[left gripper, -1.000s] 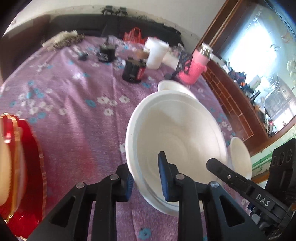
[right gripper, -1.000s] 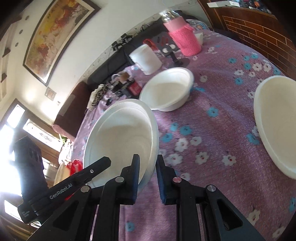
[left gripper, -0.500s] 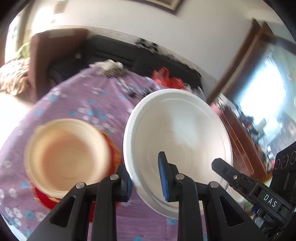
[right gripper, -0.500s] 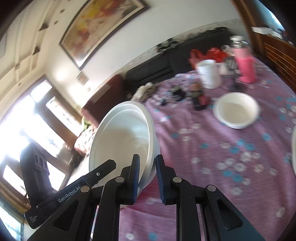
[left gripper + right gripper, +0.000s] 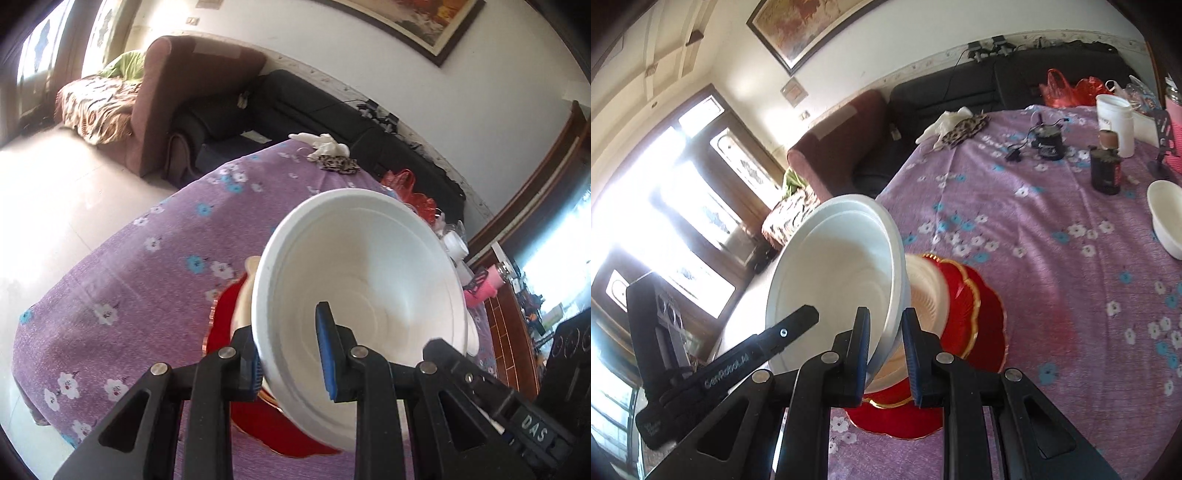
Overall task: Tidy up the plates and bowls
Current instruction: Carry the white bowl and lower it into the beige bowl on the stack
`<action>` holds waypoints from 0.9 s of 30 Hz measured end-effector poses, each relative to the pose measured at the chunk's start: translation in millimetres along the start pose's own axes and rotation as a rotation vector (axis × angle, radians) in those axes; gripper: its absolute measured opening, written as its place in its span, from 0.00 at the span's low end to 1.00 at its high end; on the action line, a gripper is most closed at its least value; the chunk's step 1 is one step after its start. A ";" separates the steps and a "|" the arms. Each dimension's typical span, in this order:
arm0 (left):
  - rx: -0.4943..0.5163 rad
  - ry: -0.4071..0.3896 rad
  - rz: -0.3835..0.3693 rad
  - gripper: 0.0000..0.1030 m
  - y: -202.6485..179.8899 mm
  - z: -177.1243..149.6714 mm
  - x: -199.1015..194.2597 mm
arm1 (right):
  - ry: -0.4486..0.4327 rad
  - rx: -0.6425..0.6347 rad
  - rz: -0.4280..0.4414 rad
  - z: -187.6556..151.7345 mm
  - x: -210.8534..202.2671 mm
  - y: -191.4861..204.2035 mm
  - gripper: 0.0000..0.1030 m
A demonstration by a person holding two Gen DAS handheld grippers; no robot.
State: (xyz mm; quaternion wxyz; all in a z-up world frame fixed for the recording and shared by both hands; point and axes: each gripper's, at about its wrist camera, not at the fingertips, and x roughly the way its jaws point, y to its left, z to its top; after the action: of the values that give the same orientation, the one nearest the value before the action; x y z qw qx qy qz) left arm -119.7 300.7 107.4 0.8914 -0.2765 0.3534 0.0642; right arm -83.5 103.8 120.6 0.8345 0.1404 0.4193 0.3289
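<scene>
Jaws of both grippers still clamp white bowl (image 5: 362, 280), now carried over red plate (image 5: 982, 314).

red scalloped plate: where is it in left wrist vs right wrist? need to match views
Left wrist: red scalloped plate sits lower centre, mostly hidden behind the held white bowl, showing at the bowl's left and below it.
Right wrist: red scalloped plate sits centre, right of the white bowl, under a cream bowl.
Shared landmark: leopard-print cloth at the table's far edge.
</scene>
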 end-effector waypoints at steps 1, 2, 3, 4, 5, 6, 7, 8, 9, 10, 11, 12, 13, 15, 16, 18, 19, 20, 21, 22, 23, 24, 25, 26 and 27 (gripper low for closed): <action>-0.005 0.004 0.005 0.23 3.9 2.1 2.6 | 0.007 -0.006 0.001 -2.2 2.4 2.2 0.20; -0.007 0.006 0.009 0.23 5.3 2.0 3.8 | 0.012 -0.015 0.001 -4.3 4.1 5.2 0.20; -0.007 0.007 0.013 0.23 5.7 3.2 5.8 | 0.013 -0.026 -0.006 -5.8 4.9 8.1 0.20; -0.006 0.012 0.015 0.23 7.2 4.9 8.7 | 0.012 -0.033 -0.010 -5.2 6.5 9.3 0.20; -0.005 0.017 0.015 0.23 7.5 6.0 10.9 | 0.013 -0.040 -0.013 -5.9 7.7 10.8 0.20; -0.003 0.027 0.015 0.23 7.7 6.4 14.1 | 0.015 -0.042 -0.014 -6.5 7.9 12.6 0.20; -0.001 0.032 0.016 0.23 7.2 5.9 17.0 | 0.020 -0.042 -0.015 -7.7 8.9 13.8 0.20; 0.001 0.034 0.016 0.23 6.2 5.0 18.7 | 0.022 -0.042 -0.016 -8.4 9.6 14.1 0.20; 0.003 0.034 0.017 0.23 6.4 4.3 18.8 | 0.023 -0.041 -0.020 -8.7 11.1 13.5 0.20; 0.003 0.038 0.015 0.23 6.4 3.5 19.6 | 0.026 -0.037 -0.023 -8.9 12.1 12.6 0.20; 0.003 0.039 0.014 0.23 6.3 3.1 19.6 | 0.027 -0.030 -0.025 -8.8 13.3 10.2 0.20; 0.002 0.039 0.014 0.23 6.4 2.9 19.5 | 0.027 -0.023 -0.027 -8.4 13.5 9.1 0.20; 0.002 0.038 0.016 0.24 6.3 2.8 19.5 | 0.025 -0.016 -0.032 -7.9 13.1 7.8 0.20; 0.003 0.033 0.023 0.25 5.4 4.1 20.6 | 0.019 0.000 -0.044 -6.6 12.5 3.6 0.20; 0.006 0.027 0.031 0.27 4.6 4.0 20.1 | 0.018 0.006 -0.049 -5.9 12.6 1.3 0.20; 0.015 0.019 0.043 0.28 2.8 4.1 19.7 | 0.016 0.013 -0.062 -4.8 13.0 -1.8 0.20; 0.020 0.017 0.048 0.29 2.3 4.0 19.5 | 0.015 0.015 -0.072 -4.1 13.2 -3.5 0.20; 0.024 0.014 0.055 0.29 2.0 3.7 19.3 | 0.014 0.017 -0.080 -3.7 13.6 -5.0 0.20; 0.029 0.010 0.061 0.29 1.0 3.7 19.2 | 0.013 0.017 -0.083 -3.8 13.9 -5.6 0.20; 0.035 0.007 0.066 0.30 0.0 3.1 18.8 | 0.013 0.016 -0.089 -3.8 14.7 -6.1 0.21; 0.040 0.003 0.072 0.30 -0.8 2.5 18.2 | 0.010 0.014 -0.095 -4.0 15.0 -6.2 0.23; 0.042 0.001 0.075 0.30 -1.1 3.1 18.2 | 0.004 0.009 -0.098 -4.2 14.7 -5.3 0.27; 0.045 -0.002 0.077 0.31 -1.7 2.5 17.2 | -0.008 -0.008 -0.113 -4.2 13.4 -2.6 0.30; 0.050 -0.007 0.080 0.35 -2.7 1.8 15.7 | -0.016 -0.020 -0.132 -4.3 12.5 -0.6 0.43; 0.054 -0.013 0.084 0.37 -3.2 1.9 14.6 | -0.030 -0.036 -0.151 -4.3 10.6 1.6 0.58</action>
State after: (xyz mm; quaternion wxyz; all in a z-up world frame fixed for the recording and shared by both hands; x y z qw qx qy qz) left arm -106.7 297.8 100.2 0.8973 -0.2368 0.3605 0.0940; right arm -83.0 111.9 112.3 0.8654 0.0986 0.4101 0.2704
